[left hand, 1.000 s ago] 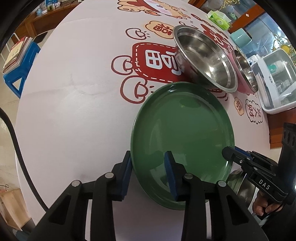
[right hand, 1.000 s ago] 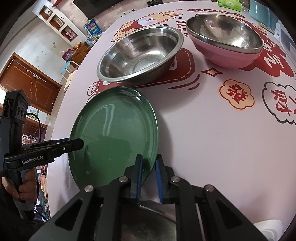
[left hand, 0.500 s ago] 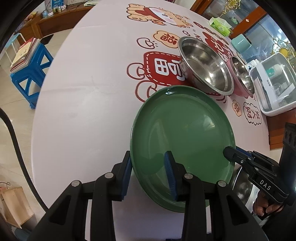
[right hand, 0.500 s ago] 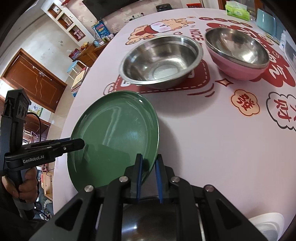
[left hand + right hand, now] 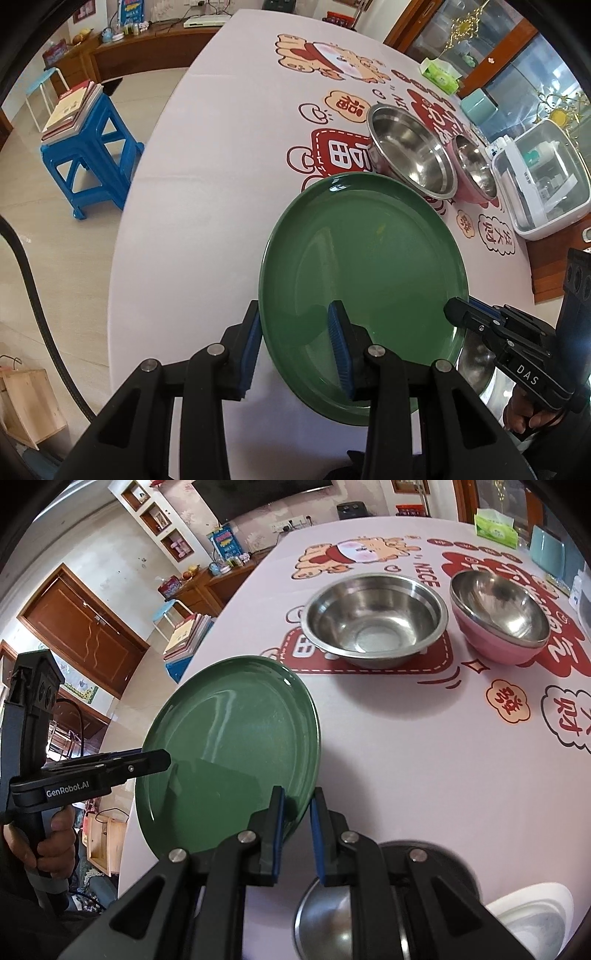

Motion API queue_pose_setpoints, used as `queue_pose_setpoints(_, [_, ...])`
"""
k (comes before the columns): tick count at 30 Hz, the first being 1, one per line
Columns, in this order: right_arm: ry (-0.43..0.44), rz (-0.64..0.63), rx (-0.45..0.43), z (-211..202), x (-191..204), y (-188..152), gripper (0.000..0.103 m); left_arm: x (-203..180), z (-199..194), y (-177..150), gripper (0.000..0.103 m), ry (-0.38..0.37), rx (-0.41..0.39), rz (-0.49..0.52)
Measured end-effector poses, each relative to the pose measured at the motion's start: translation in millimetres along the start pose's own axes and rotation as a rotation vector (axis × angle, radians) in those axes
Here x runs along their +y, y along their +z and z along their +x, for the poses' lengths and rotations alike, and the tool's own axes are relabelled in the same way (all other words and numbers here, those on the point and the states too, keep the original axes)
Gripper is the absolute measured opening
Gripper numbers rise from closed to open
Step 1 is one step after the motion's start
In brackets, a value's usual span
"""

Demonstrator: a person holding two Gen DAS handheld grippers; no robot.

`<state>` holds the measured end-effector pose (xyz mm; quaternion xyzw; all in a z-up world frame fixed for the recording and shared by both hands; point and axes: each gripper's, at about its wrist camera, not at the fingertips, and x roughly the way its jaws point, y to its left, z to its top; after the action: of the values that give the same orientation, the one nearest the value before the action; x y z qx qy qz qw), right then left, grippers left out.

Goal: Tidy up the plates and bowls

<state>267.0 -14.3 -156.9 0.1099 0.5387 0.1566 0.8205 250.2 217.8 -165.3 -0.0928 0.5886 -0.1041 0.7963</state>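
Observation:
A green plate [image 5: 365, 273] is held in the air above the table, tilted. My left gripper [image 5: 295, 345] is shut on its near rim. My right gripper [image 5: 297, 812] straddles the opposite rim of the green plate [image 5: 229, 746] with its jaws slightly apart, and it shows at the right of the left wrist view [image 5: 476, 321]. A steel bowl [image 5: 373, 616] and a pink bowl with a steel inside [image 5: 498, 614] stand side by side further back on the table. Another steel bowl [image 5: 332, 919] lies below my right gripper.
A white dish [image 5: 532, 915] sits at the near right. The printed tablecloth [image 5: 406, 738] covers the round table. A white lidded box [image 5: 539, 184], a teal box [image 5: 478, 107] and a tissue pack [image 5: 439, 72] stand at the far edge. A blue stool with books [image 5: 85, 147] stands on the floor.
The plate has been lifted higher off the table with both grippers at its rim. The right gripper's jaws have opened a little.

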Motion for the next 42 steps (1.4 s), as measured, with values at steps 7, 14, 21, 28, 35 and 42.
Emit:
queue_pose_setpoints(7, [-0.012, 0.002, -0.044, -20.9, 14.4, -14.1, 0.013, -0.3, -21.7, -13.3, 0.033, -0.011, -0.032, 0.031])
queue_pose_setpoints(14, [-0.039, 0.022, -0.090, -43.7, 18.5, -33.9, 0.013, -10.7, -40.2, -28.1, 0.034, -0.049, -0.065, 0.081])
queue_pose_setpoints(21, [-0.074, 0.071, -0.147, -70.2, 14.1, -58.9, 0.013, -34.0, -53.6, -40.9, 0.034, -0.090, -0.085, 0.164])
queue_pose_setpoints(28, [-0.112, 0.121, -0.202, -96.4, 7.3, -87.6, 0.013, -60.0, -64.6, -57.4, 0.035, -0.119, -0.089, 0.242])
queue_pose_setpoints(35, [-0.153, 0.183, -0.255, -123.3, -4.1, -122.1, 0.013, -89.5, -72.1, -78.2, 0.035, -0.159, -0.074, 0.325])
queue_pose_setpoints(42, [-0.188, 0.255, -0.281, -142.2, -20.0, -151.7, 0.013, -120.7, -71.6, -95.8, 0.035, -0.195, -0.043, 0.411])
